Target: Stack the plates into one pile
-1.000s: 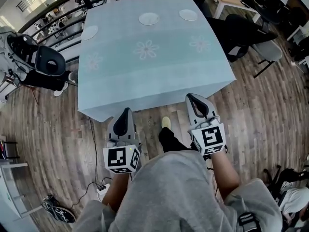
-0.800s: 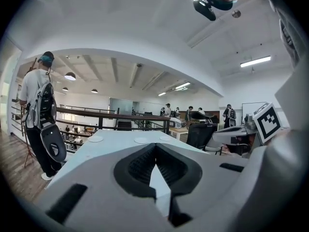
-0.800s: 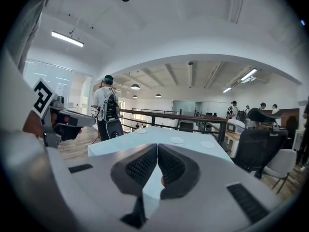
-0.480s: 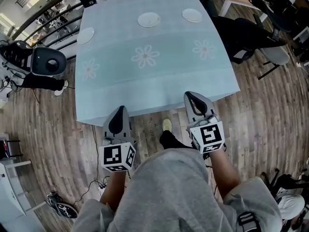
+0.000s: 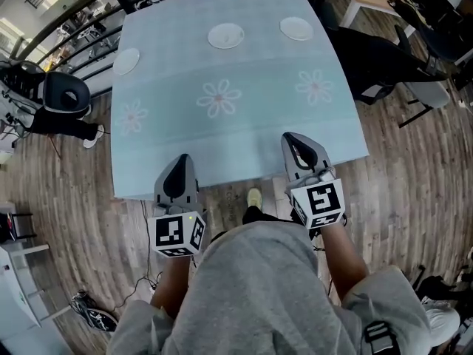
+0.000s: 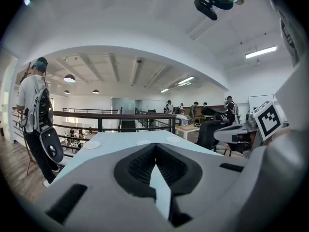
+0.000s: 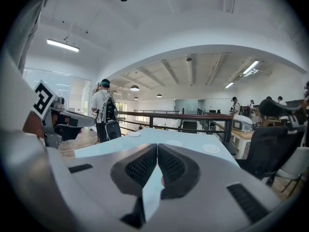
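Three white plates lie apart at the far side of a table (image 5: 236,135) with a pale blue flowered cloth: a left plate (image 5: 126,61), a middle plate (image 5: 226,35) and a right plate (image 5: 296,28). My left gripper (image 5: 180,160) is shut and empty at the table's near edge, left of centre. My right gripper (image 5: 295,138) is also shut and empty at the near edge, further right. Past the shut jaws of the left gripper (image 6: 155,146), that view shows the left plate (image 6: 91,144) and right plate (image 6: 173,139). The right gripper (image 7: 157,147) view shows the plates (image 7: 211,149) beyond its tips.
A black railing (image 5: 81,9) runs past the table's far left. A black chair (image 5: 66,95) stands on the wooden floor at the left, and dark chairs (image 5: 384,50) at the right. A person with a backpack (image 6: 36,115) stands by the table's left side.
Both grippers have moved forward together to the table's near edge. The table and plates sit lower and closer in the head view.
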### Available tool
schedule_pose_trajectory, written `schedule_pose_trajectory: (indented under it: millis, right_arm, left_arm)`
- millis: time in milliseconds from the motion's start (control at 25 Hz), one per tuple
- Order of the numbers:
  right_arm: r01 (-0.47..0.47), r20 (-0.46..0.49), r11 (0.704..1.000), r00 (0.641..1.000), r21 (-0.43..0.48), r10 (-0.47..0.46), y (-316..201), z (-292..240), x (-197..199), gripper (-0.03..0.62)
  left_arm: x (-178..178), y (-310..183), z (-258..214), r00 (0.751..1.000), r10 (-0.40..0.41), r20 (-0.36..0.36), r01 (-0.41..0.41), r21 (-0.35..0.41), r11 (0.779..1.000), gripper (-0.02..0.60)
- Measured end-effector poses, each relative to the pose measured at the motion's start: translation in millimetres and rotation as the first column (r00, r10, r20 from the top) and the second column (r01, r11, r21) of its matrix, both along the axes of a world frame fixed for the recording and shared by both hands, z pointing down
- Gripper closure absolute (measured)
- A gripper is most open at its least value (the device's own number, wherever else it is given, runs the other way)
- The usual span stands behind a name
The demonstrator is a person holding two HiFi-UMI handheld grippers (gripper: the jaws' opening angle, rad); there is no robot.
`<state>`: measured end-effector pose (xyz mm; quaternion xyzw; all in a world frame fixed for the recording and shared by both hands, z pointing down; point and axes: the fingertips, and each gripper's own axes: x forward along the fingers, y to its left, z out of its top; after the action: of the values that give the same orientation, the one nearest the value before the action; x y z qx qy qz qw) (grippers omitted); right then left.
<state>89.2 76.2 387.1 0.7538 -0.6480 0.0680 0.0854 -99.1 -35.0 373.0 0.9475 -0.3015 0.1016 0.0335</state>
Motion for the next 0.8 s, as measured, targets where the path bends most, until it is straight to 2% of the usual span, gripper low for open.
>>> schedule_pose_trajectory:
  millis: [360, 800]
  right_arm:
    - [0.025, 0.013, 0.999, 1.000, 0.028, -0.025, -24, -2, 24, 0.566]
    - [0.069, 0.020, 0.997, 0.997, 0.018, -0.070, -51, 7, 18, 0.568]
  left_arm:
    - [15, -18, -5, 0.999, -0.040, 0.017, 0.039, 0.029, 0.999, 0.566]
    - [11, -39, 0, 0.997, -0.076, 0.024, 0.075, 0.040, 0.996, 0.566]
